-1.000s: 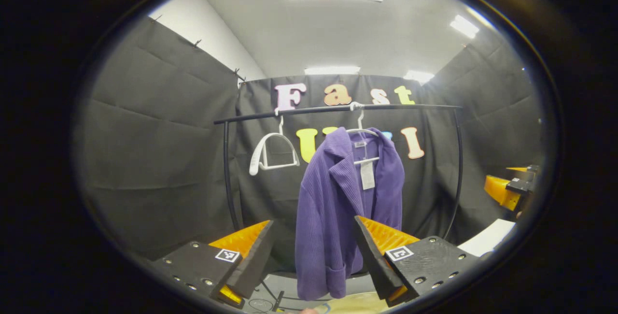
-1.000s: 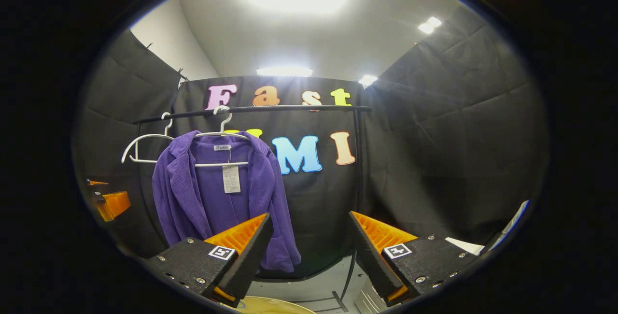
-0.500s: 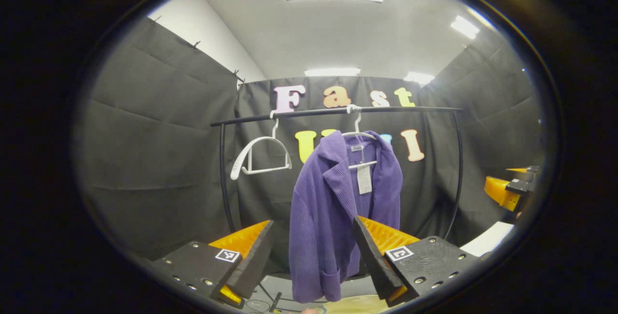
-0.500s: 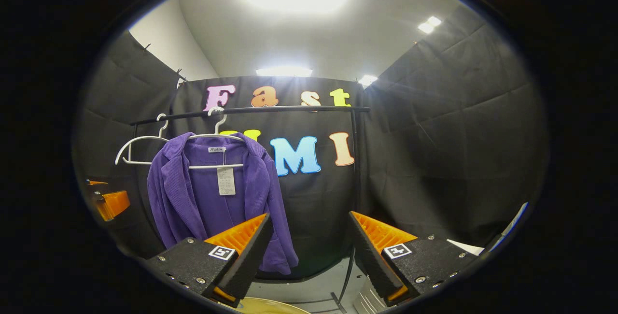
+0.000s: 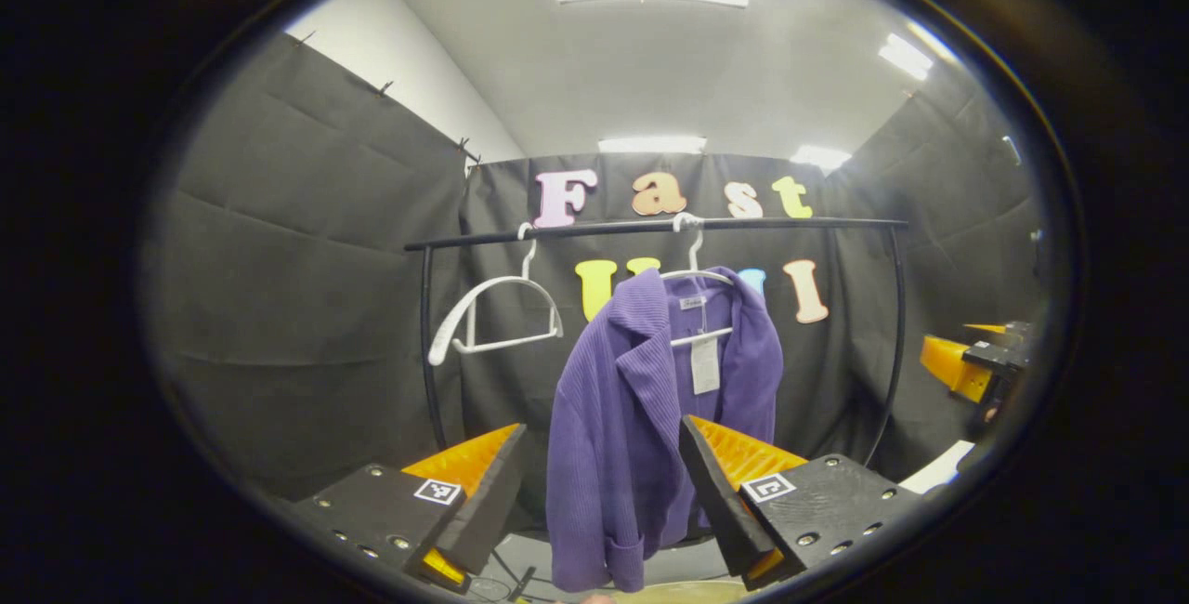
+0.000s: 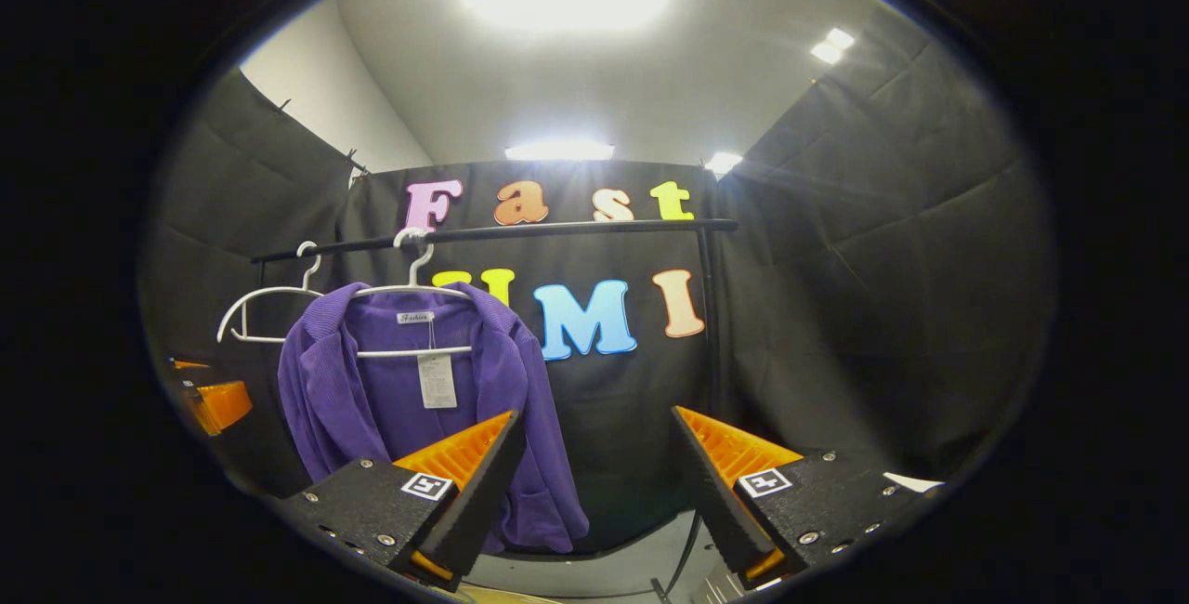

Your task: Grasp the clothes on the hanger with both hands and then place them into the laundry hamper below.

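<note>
- While I hold both claws up toward the rack, my left gripper (image 5: 602, 483) sits at the bottom of the left gripper view with its fingers spread wide, nothing between them.
- My right gripper (image 6: 594, 483) at the bottom of the right gripper view is just as released, fingers apart and gripping nothing.
- The purple jacket (image 5: 641, 427) hangs in the centre of the left gripper view, on a white hanger (image 5: 695, 274) hooked over the black rail (image 5: 650, 227).
- It drapes straight down, front open, a white tag (image 5: 705, 364) dangling at the collar; its lower hem shows between my left fingers, farther back, not touched.
- In the right gripper view the same jacket (image 6: 372, 400) sits left of centre, its lower part behind my left-hand finger (image 6: 464, 483).
- A second white hanger (image 5: 492, 311), bare, hangs on the rail to the left of the jacket.
- At the right edge of the left gripper view I catch my other gripper (image 5: 975, 367), well apart from the jacket.
- A pale rim at the bottom edge (image 5: 650, 593) may be the hamper; I can't tell.
</note>
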`<state>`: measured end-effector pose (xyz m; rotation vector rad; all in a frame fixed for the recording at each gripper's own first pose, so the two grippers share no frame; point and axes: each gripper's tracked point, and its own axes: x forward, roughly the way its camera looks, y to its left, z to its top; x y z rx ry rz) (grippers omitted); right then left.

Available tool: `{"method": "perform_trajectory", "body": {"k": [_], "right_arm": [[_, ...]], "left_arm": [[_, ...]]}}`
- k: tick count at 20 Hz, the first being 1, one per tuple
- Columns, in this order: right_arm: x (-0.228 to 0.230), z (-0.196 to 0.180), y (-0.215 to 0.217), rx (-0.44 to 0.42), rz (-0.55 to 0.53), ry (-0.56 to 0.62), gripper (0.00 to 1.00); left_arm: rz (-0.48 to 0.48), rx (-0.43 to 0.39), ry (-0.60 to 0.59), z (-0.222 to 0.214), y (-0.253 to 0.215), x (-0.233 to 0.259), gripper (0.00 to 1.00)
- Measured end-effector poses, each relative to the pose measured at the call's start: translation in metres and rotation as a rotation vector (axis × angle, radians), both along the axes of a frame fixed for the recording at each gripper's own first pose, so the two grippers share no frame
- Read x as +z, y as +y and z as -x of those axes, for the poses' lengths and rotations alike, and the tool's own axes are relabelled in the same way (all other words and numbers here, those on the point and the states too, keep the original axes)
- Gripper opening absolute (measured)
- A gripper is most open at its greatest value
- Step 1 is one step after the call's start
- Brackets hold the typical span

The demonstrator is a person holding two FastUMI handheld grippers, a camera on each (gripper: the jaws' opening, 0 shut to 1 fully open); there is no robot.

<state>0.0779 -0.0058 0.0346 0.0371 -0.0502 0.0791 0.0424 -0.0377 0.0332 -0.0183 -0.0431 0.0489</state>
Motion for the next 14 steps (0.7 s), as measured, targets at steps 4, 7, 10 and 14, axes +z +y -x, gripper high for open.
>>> {"method": "perform_trajectory", "body": {"k": [4,7,10,14], "right_arm": [[0.004,-0.024,0.012,0.056,-0.012,0.002,0.95],[0.008,-0.039,0.019,0.085,-0.013,-0.001,0.95],[0.014,-0.056,0.027,0.115,-0.03,-0.018,0.95],[0.018,-0.081,0.04,0.162,-0.058,-0.023,0.95]], "left_arm": [[0.017,0.013,-0.016,-0.013,-0.011,0.012,0.93],[0.033,0.028,-0.028,-0.019,-0.015,0.02,0.93],[0.034,0.04,-0.034,-0.031,-0.022,0.024,0.9],[0.038,0.052,-0.021,-0.052,-0.035,0.018,0.93]]}}
